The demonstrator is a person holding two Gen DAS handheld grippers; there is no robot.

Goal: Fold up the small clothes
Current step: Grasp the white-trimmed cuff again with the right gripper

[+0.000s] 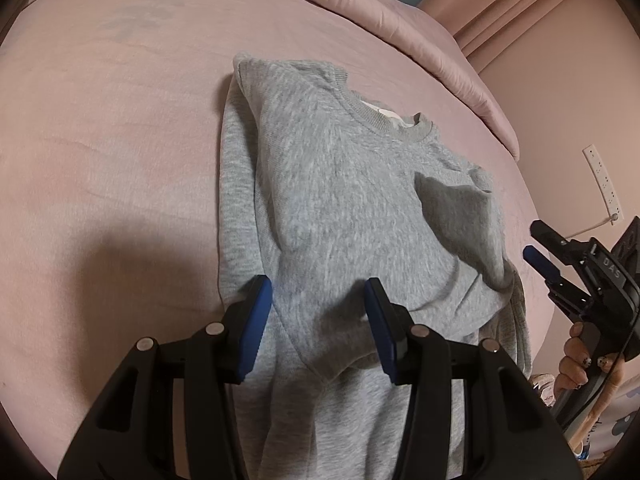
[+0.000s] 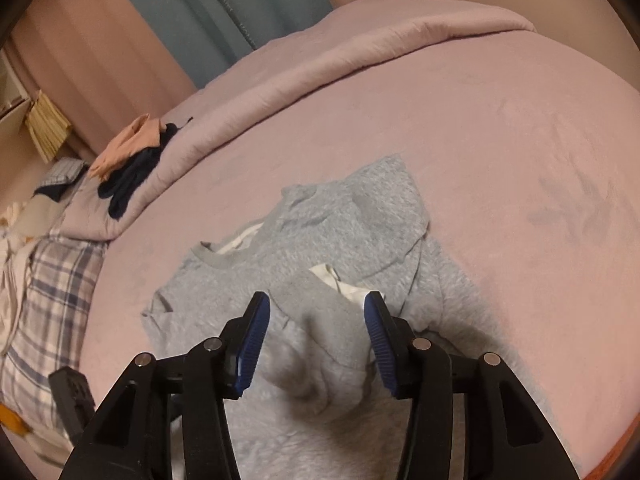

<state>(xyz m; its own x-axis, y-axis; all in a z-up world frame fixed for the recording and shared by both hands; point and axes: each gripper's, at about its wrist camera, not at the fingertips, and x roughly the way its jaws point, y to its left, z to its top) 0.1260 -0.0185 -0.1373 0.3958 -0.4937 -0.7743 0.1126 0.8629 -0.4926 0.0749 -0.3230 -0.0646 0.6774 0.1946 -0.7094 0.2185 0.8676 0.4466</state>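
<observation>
A small grey sweatshirt (image 1: 340,208) lies on the pink bed, neck away from me, both sleeves folded in over the body. My left gripper (image 1: 318,300) is open, its fingers hovering over the sweatshirt's lower part. In the right wrist view the same sweatshirt (image 2: 340,240) lies with a sleeve cuff (image 2: 320,304) folded over it, showing white lining. My right gripper (image 2: 316,320) is open and empty just above that cuff. The right gripper also shows at the right edge of the left wrist view (image 1: 536,246), beside the sweatshirt.
The pink sheet (image 1: 120,140) spreads wide to the left. A rolled pink duvet (image 2: 320,60) lines the far edge. Peach and dark clothes (image 2: 128,160) lie on it, with a plaid pillow (image 2: 52,300) at left. A wall socket strip (image 1: 602,180) is at right.
</observation>
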